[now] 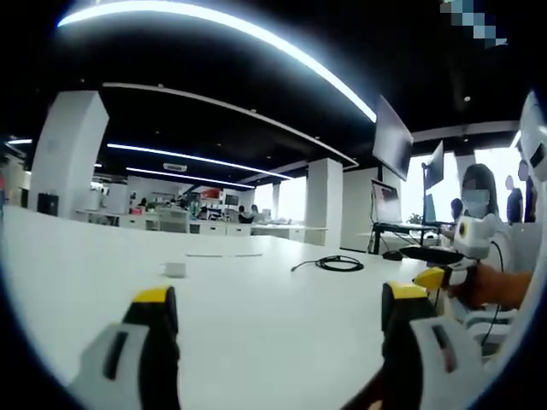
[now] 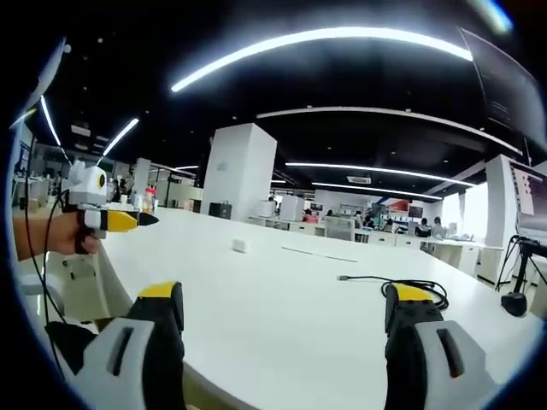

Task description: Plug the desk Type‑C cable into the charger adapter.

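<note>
A small white charger adapter [image 1: 175,269] sits alone on the white table [image 1: 256,325], ahead and a little left of my left gripper [image 1: 282,295], whose jaws stand wide apart with nothing between them. The black Type-C cable [image 1: 339,263] lies coiled further right, its free end pointing left. In the right gripper view the adapter [image 2: 240,245] is far ahead and the cable [image 2: 402,286] lies just beyond the right jaw, plug end [image 2: 342,278] toward the middle. My right gripper [image 2: 285,295] is open and empty above the table's near edge.
A hand [image 2: 51,235] holds the left gripper off the table's left edge. A thin flat strip [image 1: 224,254] lies behind the adapter. Monitors on stands [image 1: 389,205] and a person stand at the right; a tripod base [image 2: 515,301] is by the far right.
</note>
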{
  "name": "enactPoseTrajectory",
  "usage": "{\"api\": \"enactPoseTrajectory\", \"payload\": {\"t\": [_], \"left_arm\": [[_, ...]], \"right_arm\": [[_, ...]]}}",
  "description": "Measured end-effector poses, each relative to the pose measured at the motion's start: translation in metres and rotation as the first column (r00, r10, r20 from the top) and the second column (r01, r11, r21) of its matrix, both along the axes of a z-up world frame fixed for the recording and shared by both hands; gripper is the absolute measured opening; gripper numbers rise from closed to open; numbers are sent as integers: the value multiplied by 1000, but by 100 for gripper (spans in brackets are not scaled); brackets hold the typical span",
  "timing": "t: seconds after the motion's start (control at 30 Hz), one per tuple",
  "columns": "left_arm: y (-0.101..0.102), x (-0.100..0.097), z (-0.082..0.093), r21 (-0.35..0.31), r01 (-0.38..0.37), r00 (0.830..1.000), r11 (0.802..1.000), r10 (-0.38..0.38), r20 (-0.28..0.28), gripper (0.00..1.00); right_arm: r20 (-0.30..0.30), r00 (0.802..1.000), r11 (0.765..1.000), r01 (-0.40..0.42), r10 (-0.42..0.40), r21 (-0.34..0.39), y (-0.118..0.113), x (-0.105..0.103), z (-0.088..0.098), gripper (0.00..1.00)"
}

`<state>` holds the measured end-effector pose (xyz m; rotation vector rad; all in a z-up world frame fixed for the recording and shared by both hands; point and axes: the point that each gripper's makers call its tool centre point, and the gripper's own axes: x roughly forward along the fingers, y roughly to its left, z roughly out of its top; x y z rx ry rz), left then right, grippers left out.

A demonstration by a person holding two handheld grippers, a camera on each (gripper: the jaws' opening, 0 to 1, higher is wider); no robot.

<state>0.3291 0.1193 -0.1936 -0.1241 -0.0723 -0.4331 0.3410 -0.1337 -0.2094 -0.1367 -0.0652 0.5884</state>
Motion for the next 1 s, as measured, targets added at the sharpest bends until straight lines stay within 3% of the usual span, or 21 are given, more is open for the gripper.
{"api": "enactPoseTrajectory", "payload": {"t": [0.63,0.83,1.0], "left_arm": [[13,8,1,-28,-27,999,999,28,23,100],[14,11,0,-11,-34,999,999,35,24,100],[18,22,3,51,-29,999,998,27,34,100]], "right_arm": [[-2,1000,1000,0,0,7,0,4,1,100],[-11,1000,1000,0,0,9,-2,7,-3,100],[-13,1000,1000,-1,1,6,-3,9,-4,100]]}}
